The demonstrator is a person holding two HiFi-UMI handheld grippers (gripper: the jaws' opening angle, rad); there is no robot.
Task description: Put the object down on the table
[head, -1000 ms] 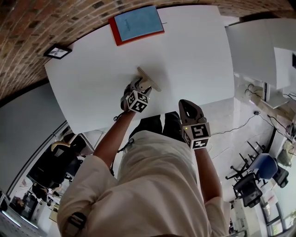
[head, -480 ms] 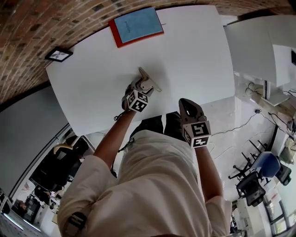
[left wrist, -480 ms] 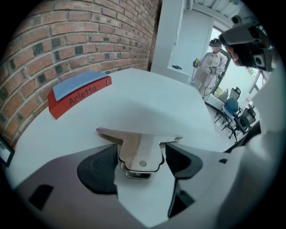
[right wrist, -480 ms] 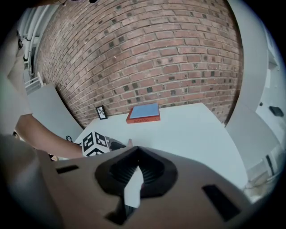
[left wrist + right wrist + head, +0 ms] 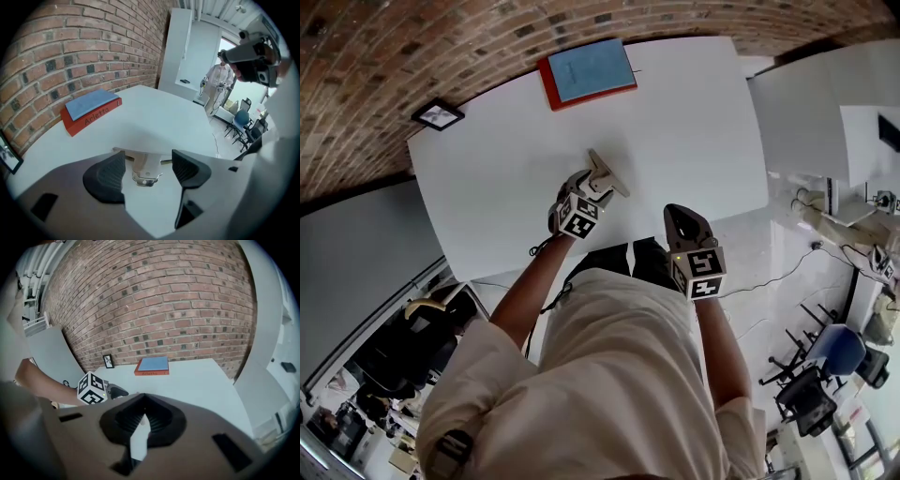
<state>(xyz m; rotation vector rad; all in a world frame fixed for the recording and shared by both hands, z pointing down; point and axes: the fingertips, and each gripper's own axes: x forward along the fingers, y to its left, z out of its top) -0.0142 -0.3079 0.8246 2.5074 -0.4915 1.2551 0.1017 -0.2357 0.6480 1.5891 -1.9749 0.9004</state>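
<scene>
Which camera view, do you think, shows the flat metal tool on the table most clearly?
The left gripper view: the metal tool lies close on the white table, its handle and blade edge distinct. The head view shows it small, from above. In the right gripper view I cannot make it out.

From the head, steeply down over the counter (image 5: 675,112); from the left claw (image 5: 149,165), low and close across it; from the right claw (image 5: 142,422), farther back; red book (image 5: 587,72) in all three
</scene>
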